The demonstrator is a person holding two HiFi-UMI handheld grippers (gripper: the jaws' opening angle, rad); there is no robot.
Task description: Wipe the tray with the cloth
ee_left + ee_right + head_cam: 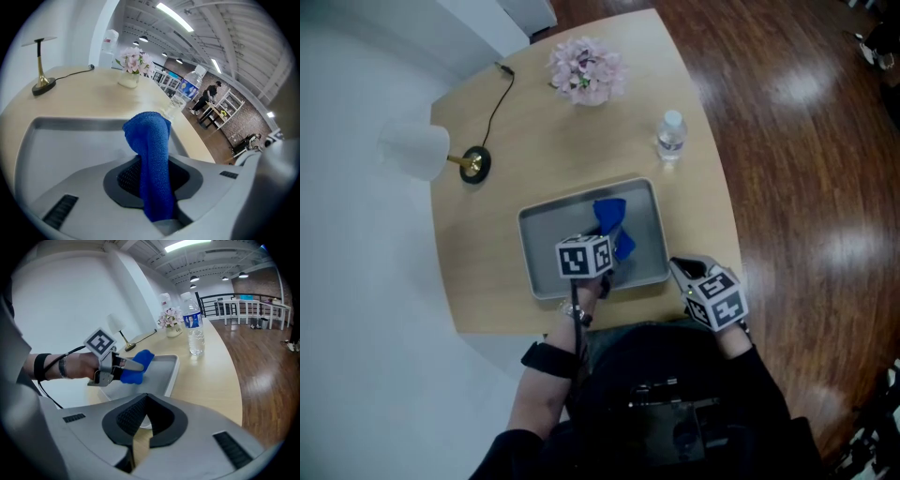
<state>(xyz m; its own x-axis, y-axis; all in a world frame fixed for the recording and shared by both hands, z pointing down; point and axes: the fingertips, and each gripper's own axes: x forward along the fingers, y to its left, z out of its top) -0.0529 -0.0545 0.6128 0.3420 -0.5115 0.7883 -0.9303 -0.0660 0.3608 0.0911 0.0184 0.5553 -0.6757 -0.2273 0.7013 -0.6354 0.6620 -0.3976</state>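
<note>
Clamping the blue cloth (147,131) between its jaws, the left gripper (154,161) hangs over the grey tray (546,246) (cloth end bunched past the tips). The tray lies on the worktop (487,244). Right of the tray, the right gripper (147,397) has its jaws closed together, holding nothing.
</note>
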